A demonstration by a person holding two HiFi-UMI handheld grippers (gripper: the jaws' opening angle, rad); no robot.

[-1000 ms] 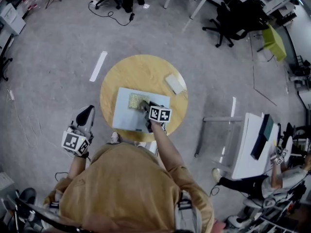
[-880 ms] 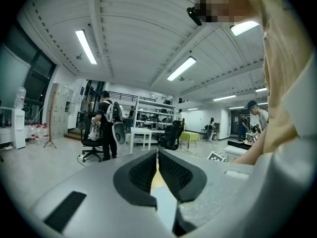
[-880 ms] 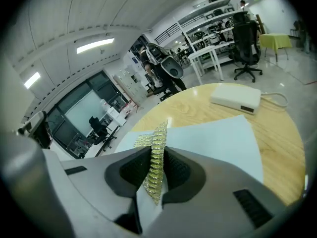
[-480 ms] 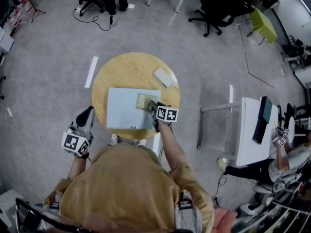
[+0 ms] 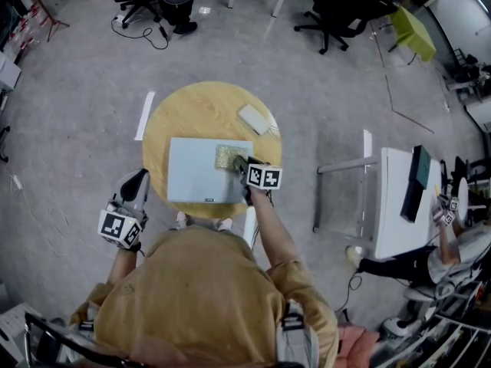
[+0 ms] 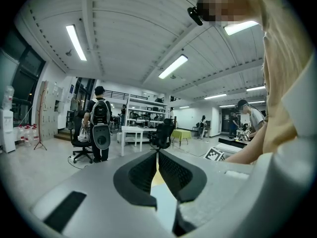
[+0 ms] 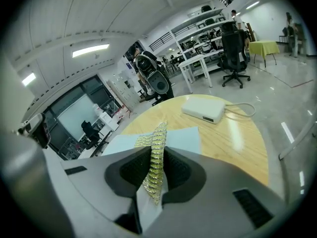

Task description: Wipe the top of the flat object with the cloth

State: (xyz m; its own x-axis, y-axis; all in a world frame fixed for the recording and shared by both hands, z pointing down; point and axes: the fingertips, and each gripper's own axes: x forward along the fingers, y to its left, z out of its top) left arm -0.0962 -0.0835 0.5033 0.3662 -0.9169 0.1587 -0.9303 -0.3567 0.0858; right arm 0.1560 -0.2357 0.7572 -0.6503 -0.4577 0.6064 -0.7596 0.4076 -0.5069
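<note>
A pale blue flat board (image 5: 201,172) lies on the round wooden table (image 5: 199,112). The yellow cloth (image 5: 228,156) rests on the board's far right corner. My right gripper (image 5: 240,165) is shut on the cloth (image 7: 154,162), which stands pinched between the jaws and spreads onto the board (image 7: 181,139) ahead. My left gripper (image 5: 136,182) hangs low off the table's left side, away from the board, jaws shut with nothing between them (image 6: 157,170).
A white box with a cable (image 5: 254,119) sits on the table's far right part, also the white box (image 7: 204,109). Office chairs (image 5: 334,6), a white desk (image 5: 399,205) at right, and people stand around the room. A white strip (image 5: 143,115) lies on the floor.
The cloth and my right gripper slid right across the board, from its middle to its far right corner. The left gripper has stayed low at the left.
</note>
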